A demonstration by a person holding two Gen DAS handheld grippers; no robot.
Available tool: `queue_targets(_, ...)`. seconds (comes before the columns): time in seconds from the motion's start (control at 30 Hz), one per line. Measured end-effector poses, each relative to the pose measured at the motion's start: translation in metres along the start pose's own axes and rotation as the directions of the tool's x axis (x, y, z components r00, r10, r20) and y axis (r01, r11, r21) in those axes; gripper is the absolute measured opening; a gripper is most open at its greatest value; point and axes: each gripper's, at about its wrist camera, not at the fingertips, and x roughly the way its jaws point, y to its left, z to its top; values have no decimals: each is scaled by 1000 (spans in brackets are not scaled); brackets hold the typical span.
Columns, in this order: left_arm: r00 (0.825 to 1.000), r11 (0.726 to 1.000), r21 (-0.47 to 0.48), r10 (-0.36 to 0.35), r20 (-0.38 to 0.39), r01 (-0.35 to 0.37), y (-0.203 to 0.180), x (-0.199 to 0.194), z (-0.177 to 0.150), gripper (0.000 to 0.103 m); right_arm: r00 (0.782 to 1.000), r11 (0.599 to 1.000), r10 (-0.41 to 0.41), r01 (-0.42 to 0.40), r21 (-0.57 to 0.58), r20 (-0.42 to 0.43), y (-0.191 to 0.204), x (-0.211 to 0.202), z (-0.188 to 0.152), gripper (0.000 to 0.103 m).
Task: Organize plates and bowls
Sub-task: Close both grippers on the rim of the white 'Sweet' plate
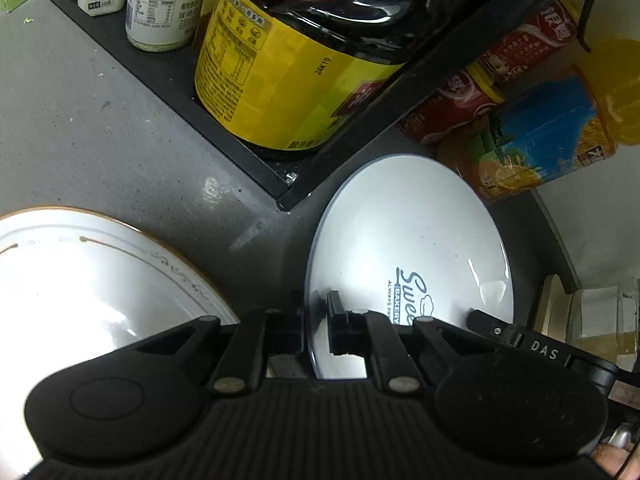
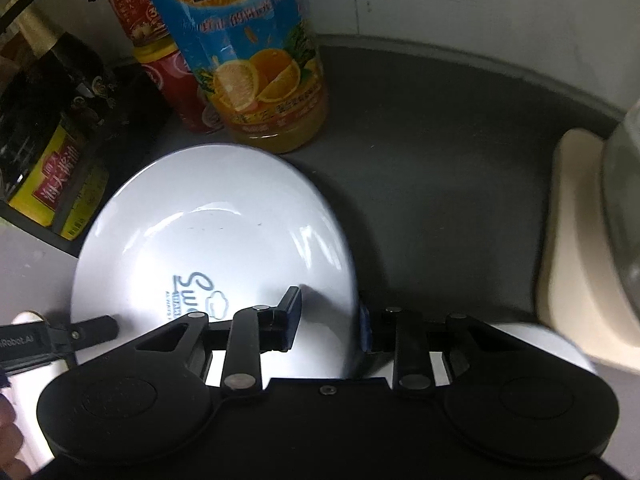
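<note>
A pale blue plate (image 1: 408, 240) printed "Sweet Bakery" is held by both grippers. My left gripper (image 1: 316, 326) is shut on its left rim. My right gripper (image 2: 328, 326) is shut on its right rim; the plate shows in the right wrist view (image 2: 208, 232) too. The other gripper's finger (image 2: 92, 330) lies on the plate's left side. A white plate with a gold rim and scroll pattern (image 1: 92, 280) lies on the grey counter to the left.
A black shelf frame (image 1: 224, 128) holds a yellow-labelled soy sauce jug (image 1: 280, 80) and white jars (image 1: 160, 8). An orange juice bottle (image 2: 256, 48) and red cans (image 2: 176, 80) stand behind the plate. A cream object (image 2: 576, 224) and a glass jar (image 2: 624, 208) stand at the right.
</note>
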Motion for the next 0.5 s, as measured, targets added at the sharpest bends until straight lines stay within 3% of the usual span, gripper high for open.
queue_targets(0.2, 1000, 1000, 0, -10, -27, 10, 2, 0, 6, 8, 999, 998, 37, -37, 45, -14, -9, -2, 1, 24)
queue_targets(0.5, 999, 999, 46, -24, -31, 26, 2, -16, 20, 8, 996, 993, 80, -84, 83, 45, -10, -35, -12, 13)
